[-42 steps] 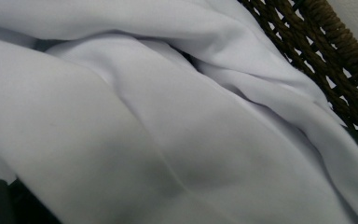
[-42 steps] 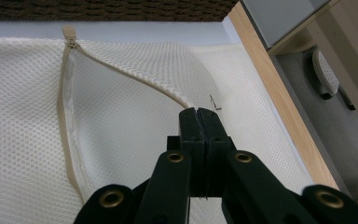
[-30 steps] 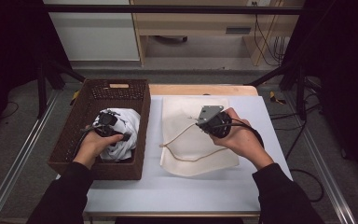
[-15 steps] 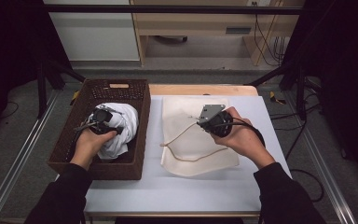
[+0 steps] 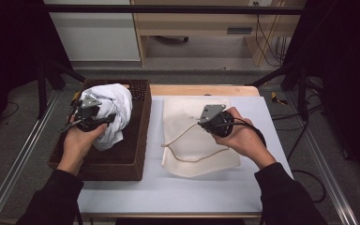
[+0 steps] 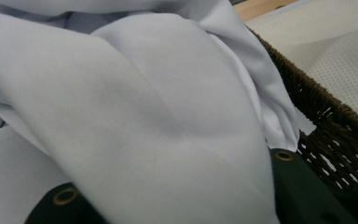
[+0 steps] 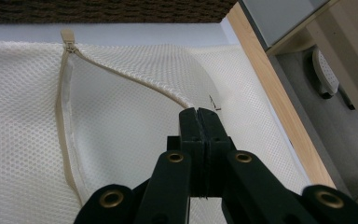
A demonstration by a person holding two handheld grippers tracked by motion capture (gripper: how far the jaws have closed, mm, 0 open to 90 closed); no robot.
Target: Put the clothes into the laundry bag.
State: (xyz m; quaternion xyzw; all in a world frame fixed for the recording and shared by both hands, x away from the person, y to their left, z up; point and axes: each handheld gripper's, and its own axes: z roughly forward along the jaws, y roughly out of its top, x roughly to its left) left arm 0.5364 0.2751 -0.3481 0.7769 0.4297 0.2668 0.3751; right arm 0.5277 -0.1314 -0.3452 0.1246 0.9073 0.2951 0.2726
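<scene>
A bunched white cloth (image 5: 115, 110) hangs above the dark wicker basket (image 5: 136, 157) at the left of the table. My left gripper (image 5: 96, 117) is shut on it; its jaws have just been closing with the cloth between them. In the left gripper view the cloth (image 6: 144, 116) covers both jaws and hides their tips. A cream mesh bag (image 5: 192, 157) lies flat in the middle of the table. My right gripper (image 5: 207, 121) is shut on the bag's zipper edge, as the right gripper view shows at the closed jaws (image 7: 199, 116). The zipper (image 7: 65, 126) gapes, its pull (image 7: 67, 35) at the far end.
The white table top (image 5: 168, 192) has a wooden strip (image 5: 201, 90) along its far edge. The basket's wall (image 7: 102, 11) stands just beyond the bag. Metal rails (image 5: 14, 168) run along both sides of the table, and cables (image 5: 309, 183) trail at the right.
My left gripper has risen with the white cloth, lifting the bundle up from the basket floor. The right hand and the mesh bag have stayed where they were.
</scene>
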